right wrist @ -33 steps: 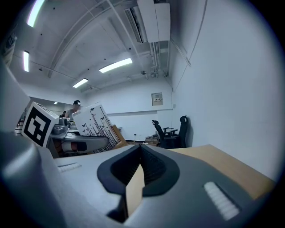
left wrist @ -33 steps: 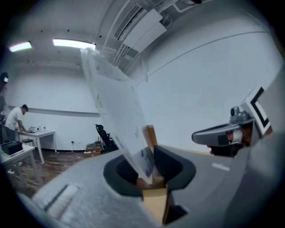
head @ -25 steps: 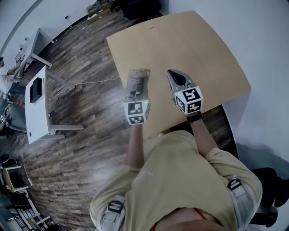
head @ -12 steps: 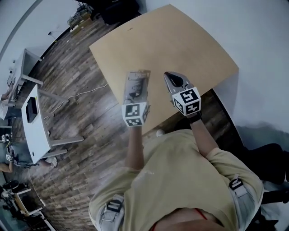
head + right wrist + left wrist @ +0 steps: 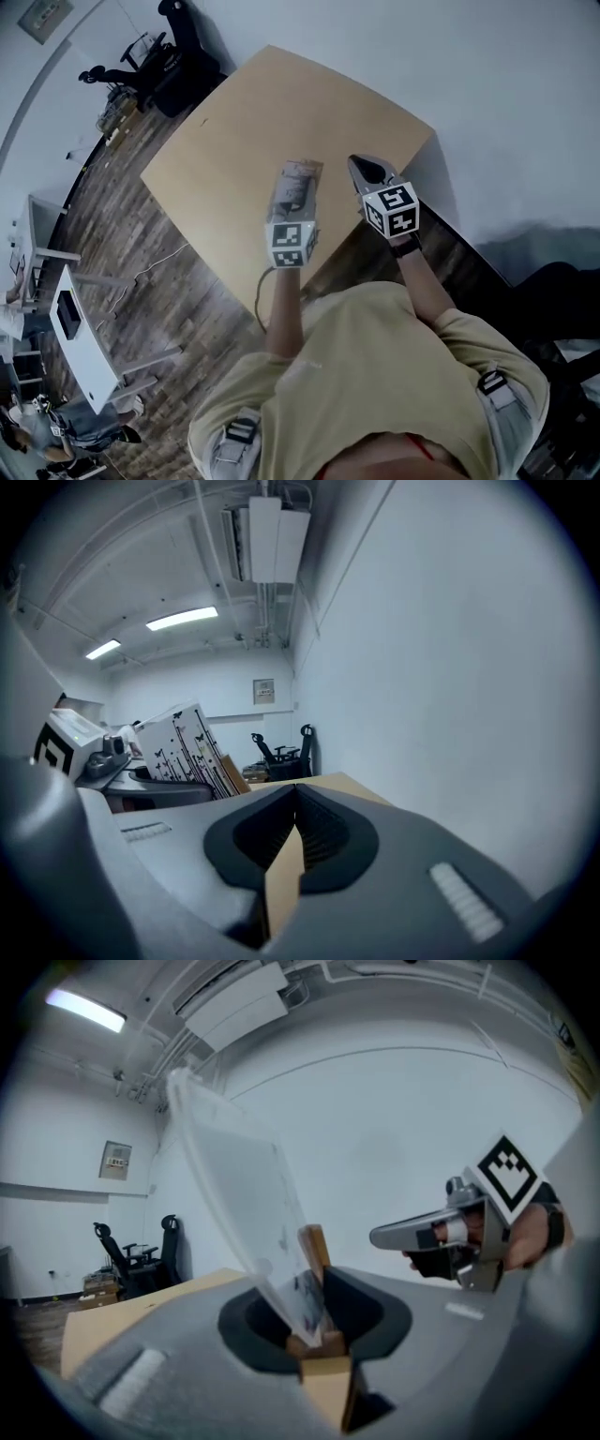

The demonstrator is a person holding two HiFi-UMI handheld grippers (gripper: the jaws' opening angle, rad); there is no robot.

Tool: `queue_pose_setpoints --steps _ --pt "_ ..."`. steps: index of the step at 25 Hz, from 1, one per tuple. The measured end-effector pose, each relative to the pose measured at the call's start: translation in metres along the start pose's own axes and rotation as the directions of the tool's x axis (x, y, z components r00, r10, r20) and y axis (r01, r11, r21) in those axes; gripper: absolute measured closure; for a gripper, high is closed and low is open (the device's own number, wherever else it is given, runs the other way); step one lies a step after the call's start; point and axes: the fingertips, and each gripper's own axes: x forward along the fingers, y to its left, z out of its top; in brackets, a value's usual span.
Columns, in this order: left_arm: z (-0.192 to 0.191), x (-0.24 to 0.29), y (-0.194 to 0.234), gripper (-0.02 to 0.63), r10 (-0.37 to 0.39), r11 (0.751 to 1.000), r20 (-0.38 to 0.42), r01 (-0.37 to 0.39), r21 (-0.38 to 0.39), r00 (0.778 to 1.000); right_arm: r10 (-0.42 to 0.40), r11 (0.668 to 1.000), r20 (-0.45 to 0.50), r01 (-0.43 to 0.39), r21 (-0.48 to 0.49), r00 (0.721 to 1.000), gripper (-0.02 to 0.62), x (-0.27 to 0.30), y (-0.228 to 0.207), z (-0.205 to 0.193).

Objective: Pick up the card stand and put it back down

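Note:
The card stand (image 5: 296,182) is a clear sheet (image 5: 234,1171) over a printed card, set in a small wooden base (image 5: 316,1252). My left gripper (image 5: 314,1321) is shut on that base and holds the stand tilted, above the tan table (image 5: 234,141) near its front edge. From the right gripper view the card stand (image 5: 187,741) shows black flower prints, with the left gripper (image 5: 141,782) under it. My right gripper (image 5: 294,803) is shut with nothing in it. In the head view the right gripper (image 5: 362,169) hovers just right of the stand, apart from it.
The table's front edge (image 5: 309,272) runs close to the person's body, and a white wall (image 5: 487,103) stands behind and to the right. Office chairs (image 5: 131,1251) and white desks (image 5: 70,319) stand on the wood floor (image 5: 122,234) to the left.
The head view has swung, so the table now lies further left and up in the picture. Both grippers keep their places beside each other, and the left still holds the stand.

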Motion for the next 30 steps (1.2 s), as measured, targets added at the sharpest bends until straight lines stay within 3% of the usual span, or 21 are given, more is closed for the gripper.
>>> queue_pose_setpoints --steps 4,9,15,21,25,30 --pt "-0.005 0.039 -0.048 0.526 -0.070 0.998 -0.046 0.070 0.007 0.997 -0.039 0.998 -0.013 0.040 0.046 0.999 0.589 -0.028 -0.047 -0.013" --pt "-0.004 0.073 -0.096 0.526 -0.121 0.992 -0.057 0.122 0.016 0.991 -0.031 0.999 -0.046 0.032 0.025 0.998 0.589 -0.055 -0.083 -0.033" --pt "-0.026 0.100 -0.143 0.526 -0.185 0.982 -0.073 0.183 -0.043 0.980 -0.107 0.992 -0.138 0.116 0.056 0.985 0.589 -0.083 -0.130 -0.084" --pt "-0.067 0.146 -0.146 0.529 -0.239 0.971 -0.148 0.235 -0.047 0.960 -0.123 0.984 -0.191 0.144 0.102 0.974 0.589 -0.064 -0.157 -0.109" --pt "-0.076 0.198 -0.141 0.528 -0.240 0.971 -0.177 0.232 -0.063 0.955 -0.132 0.980 -0.233 0.162 0.116 0.964 0.589 -0.044 -0.196 -0.116" --pt "-0.095 0.253 -0.126 0.531 -0.292 0.956 -0.221 0.279 -0.090 0.930 -0.163 0.964 -0.269 0.211 0.160 0.949 0.589 -0.006 -0.239 -0.124"
